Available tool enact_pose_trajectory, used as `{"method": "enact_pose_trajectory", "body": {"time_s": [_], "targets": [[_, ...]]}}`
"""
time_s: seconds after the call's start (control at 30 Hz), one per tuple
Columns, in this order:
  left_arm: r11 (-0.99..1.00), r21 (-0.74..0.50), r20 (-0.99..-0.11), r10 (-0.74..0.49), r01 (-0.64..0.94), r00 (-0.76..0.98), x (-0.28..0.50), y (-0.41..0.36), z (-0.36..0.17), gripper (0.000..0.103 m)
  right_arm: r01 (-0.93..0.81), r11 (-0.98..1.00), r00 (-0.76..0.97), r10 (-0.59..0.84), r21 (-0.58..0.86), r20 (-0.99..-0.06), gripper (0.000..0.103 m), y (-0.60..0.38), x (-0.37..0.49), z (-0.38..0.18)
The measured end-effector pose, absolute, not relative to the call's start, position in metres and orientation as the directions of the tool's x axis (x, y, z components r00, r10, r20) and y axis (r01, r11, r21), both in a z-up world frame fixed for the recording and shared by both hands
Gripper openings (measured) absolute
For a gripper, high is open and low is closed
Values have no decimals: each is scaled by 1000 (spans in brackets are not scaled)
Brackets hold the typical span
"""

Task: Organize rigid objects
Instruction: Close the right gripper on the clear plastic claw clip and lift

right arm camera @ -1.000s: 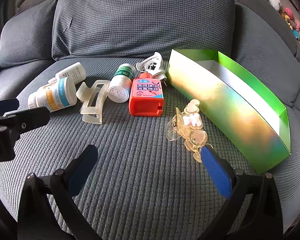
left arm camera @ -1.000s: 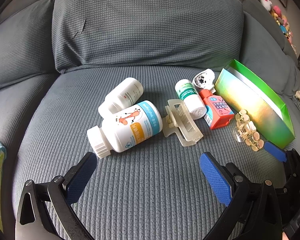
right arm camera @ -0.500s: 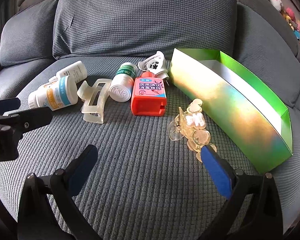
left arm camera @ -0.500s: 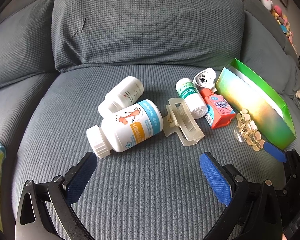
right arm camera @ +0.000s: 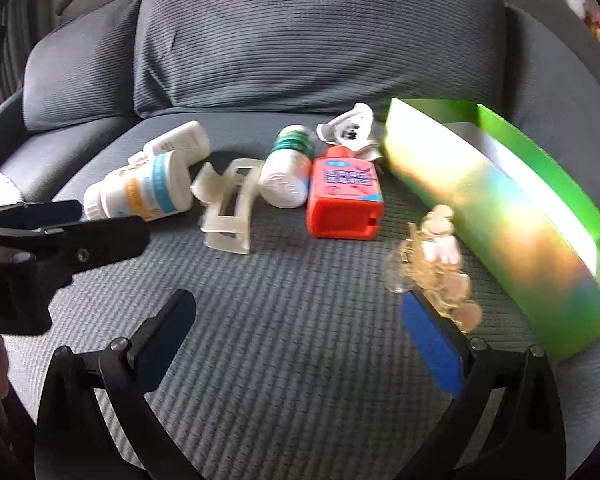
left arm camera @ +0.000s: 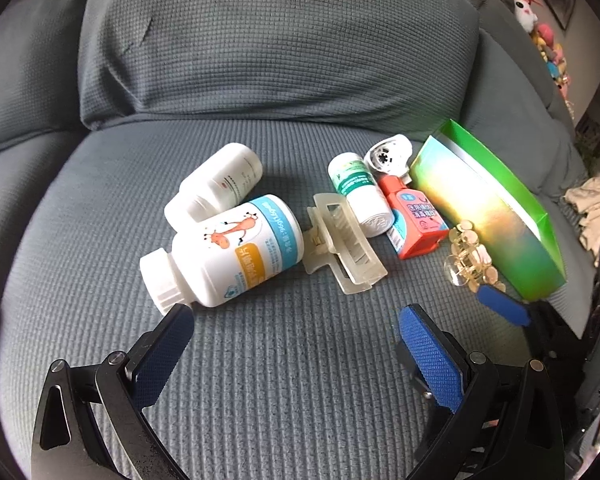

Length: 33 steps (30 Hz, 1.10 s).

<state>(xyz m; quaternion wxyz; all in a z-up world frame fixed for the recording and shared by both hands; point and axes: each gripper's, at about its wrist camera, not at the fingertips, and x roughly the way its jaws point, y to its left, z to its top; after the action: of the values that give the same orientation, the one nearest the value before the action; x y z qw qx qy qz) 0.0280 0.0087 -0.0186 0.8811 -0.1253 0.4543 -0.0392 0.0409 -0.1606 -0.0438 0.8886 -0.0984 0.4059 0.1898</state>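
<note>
Over at 3 o'clock in the right wrist view, the right gripper (right arm camera: 296, 320) has crept closer to the clear clip (right arm camera: 432, 264) since a second ago, jaws wide apart, nothing held. Green box (right arm camera: 540, 240) sits just beyond it. Left gripper (left arm camera: 296, 336) hasn't budged, also spread, near the big bottle (left arm camera: 228, 252). Looks like the clip goes first.
</note>
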Motion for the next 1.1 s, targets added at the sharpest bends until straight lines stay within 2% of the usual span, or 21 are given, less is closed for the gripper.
{"method": "enact_pose_trajectory", "body": {"time_s": [0.27,0.57,0.63,0.77,0.83,0.87,0.9,0.97,1.0,1.1], "targets": [[943,-334,-782,-272,-8,561,48,8,-27,102,-471,882,576,316,9,-754,99,-139,60,-49],[936,-351,-776,-300,15,555,72,0,-33,102,-548,832,528,423,85,-737,78,-124,77,-55],[935,-354,-775,-303,17,554,78,-1,-34,99,-552,827,523,441,104,-729,75,-121,81,-54],[931,-365,-780,-319,22,539,90,-3,-42,85,-563,816,499,461,130,-734,66,-115,89,-56],[929,-370,-783,-327,25,529,94,-4,-46,78,-566,811,472,467,149,-748,52,-112,92,-61],[928,-372,-786,-333,31,521,96,-5,-49,72,-569,808,460,470,156,-753,49,-111,93,-63],[926,-376,-785,-339,36,518,97,-5,-51,68,-574,803,450,475,163,-756,42,-109,94,-64],[921,-387,-783,-351,39,513,98,-4,-55,64,-560,811,442,463,167,-768,38,-108,97,-68],[914,-403,-774,-365,42,517,98,-3,-55,60,-552,814,437,466,179,-769,33,-110,99,-69],[917,-395,-770,-362,52,525,98,-4,-54,56,-545,813,429,481,205,-764,31,-113,100,-70]]}}
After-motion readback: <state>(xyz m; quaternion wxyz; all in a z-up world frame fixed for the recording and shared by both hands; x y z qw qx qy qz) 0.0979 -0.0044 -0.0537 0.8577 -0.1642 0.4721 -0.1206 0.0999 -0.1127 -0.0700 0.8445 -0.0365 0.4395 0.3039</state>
